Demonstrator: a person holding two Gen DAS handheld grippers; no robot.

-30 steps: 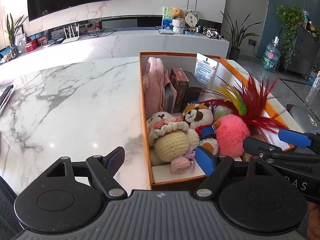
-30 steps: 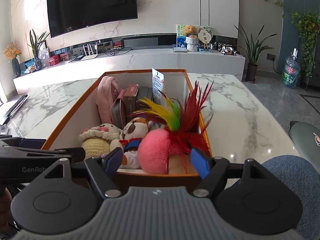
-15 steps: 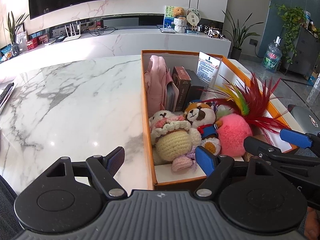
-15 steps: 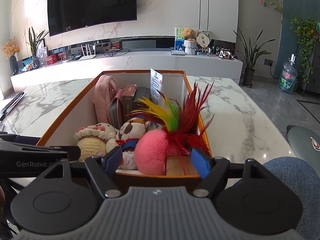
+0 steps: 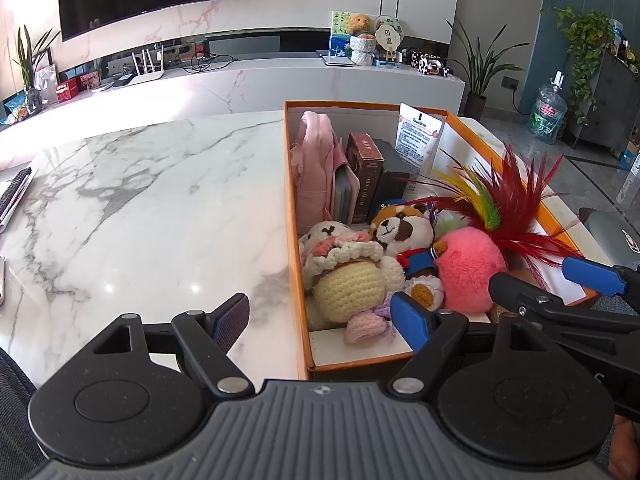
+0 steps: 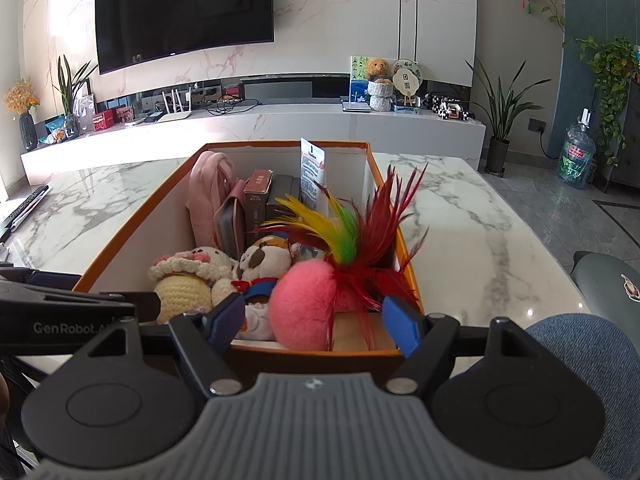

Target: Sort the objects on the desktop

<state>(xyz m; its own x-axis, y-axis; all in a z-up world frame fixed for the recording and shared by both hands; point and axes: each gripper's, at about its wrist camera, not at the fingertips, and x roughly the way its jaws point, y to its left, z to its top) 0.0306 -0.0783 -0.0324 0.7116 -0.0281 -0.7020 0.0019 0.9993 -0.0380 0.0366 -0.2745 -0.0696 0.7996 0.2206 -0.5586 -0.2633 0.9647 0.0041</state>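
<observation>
Blue rubber pads sit on the fingers of both tongs, and both pairs stand spread with nothing between them. The left gripper (image 5: 322,322) hangs at the near end of the orange box (image 5: 291,216), with one finger over the marble table (image 5: 140,208) and the other over the box's near corner. The right gripper (image 6: 314,316) hangs at the same near end, its fingers on either side of the pink fluffy ball (image 6: 304,306) without touching it.

Just ahead of the tongs, inside the box, lie the crochet doll (image 5: 348,284), the small plush dog (image 5: 404,232) and the pink ball with its red, yellow and green feathers (image 5: 508,200). Farther from the tongs stand a pink pouch (image 5: 316,168), two dark boxes (image 5: 368,176) and a white tube (image 5: 418,136).

In my judgement the sorting is nearly finished, because the table beside the box is bare. The next move probably calls for a check that nothing sticks out, or simply a retreat.

Compared with a second ago, both grippers keep almost the same place and the same opening; only the view is raised a little.
</observation>
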